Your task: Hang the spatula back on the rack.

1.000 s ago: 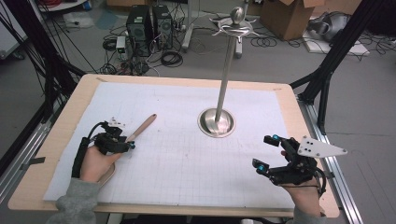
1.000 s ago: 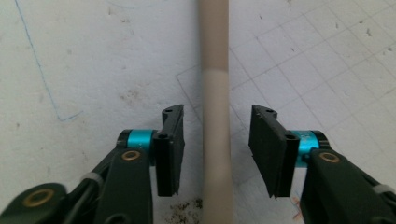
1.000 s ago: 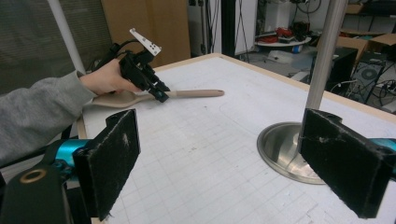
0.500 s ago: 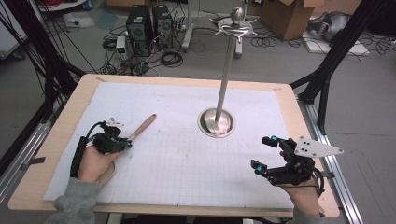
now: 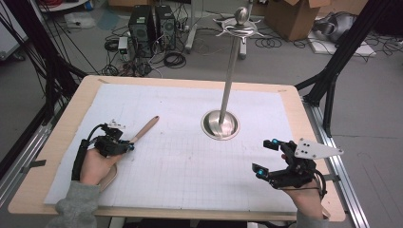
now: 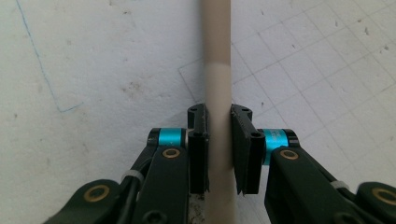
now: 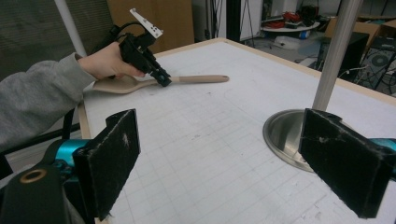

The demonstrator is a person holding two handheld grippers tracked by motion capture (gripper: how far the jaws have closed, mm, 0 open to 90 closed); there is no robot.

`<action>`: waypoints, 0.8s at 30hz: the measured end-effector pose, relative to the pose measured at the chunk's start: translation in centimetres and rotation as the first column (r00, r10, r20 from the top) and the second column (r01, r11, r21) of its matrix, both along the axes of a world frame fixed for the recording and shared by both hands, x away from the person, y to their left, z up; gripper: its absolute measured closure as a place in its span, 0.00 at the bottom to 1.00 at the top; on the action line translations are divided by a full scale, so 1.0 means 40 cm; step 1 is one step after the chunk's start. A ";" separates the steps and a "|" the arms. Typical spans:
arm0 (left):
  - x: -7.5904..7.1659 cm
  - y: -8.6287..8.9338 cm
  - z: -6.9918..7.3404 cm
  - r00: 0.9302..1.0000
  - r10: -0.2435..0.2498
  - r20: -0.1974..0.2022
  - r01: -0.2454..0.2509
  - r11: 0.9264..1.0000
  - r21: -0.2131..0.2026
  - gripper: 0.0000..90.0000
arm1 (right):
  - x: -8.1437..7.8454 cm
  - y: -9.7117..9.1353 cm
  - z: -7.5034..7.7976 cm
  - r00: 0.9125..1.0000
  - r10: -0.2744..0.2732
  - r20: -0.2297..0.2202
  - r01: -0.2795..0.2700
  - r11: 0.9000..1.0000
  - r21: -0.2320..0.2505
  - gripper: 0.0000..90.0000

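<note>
While the right claw (image 5: 267, 156) hovers wide apart over the near right part of the counter (image 5: 62, 142), nothing between its black pads (image 7: 114, 149), the left claw (image 5: 127, 146) sits at the near left, clamped on the handle of a wooden spoon (image 5: 142, 130); the spoon lies flat on the gridded white sheet (image 5: 180, 161), its bowl under the left hand (image 5: 95, 164) and its handle slanting away toward the middle. Farther back, right of centre, a metal stand (image 5: 221, 124) rises upright from its round base, well apart from both claws; beyond the counter's far edge, the floor (image 5: 285, 57) carries cables, computer towers (image 5: 152, 23) and cardboard boxes (image 5: 290, 14).
</note>
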State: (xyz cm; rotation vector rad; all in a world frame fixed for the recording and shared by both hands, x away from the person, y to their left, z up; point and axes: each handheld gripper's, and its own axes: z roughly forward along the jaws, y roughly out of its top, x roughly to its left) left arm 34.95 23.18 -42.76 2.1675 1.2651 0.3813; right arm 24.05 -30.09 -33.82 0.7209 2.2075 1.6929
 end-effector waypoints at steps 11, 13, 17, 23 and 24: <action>-0.001 0.001 0.003 1.000 0.021 0.005 -0.021 1.000 0.009 0.87 | 0.002 -0.006 -0.003 1.000 -0.003 -0.002 0.003 1.000 0.002 0.13; -0.002 0.002 0.005 1.000 0.021 0.006 -0.021 1.000 0.007 0.87 | 0.001 -0.007 -0.003 1.000 -0.003 0.000 0.003 1.000 0.006 0.13; -0.007 0.008 0.013 0.999 0.023 0.022 -0.023 1.000 -0.008 0.87 | 0.000 -0.007 0.000 1.000 -0.003 0.017 0.003 1.000 0.004 0.13; -0.017 0.017 0.037 0.999 0.002 0.054 0.000 0.999 -0.046 0.87 | 0.002 -0.005 0.000 1.000 -0.003 0.021 0.003 1.000 0.008 0.13; -0.019 0.017 0.040 0.998 -0.003 0.056 0.006 0.999 -0.054 0.87 | 0.003 -0.004 0.000 1.000 -0.004 0.025 0.003 1.000 0.007 0.13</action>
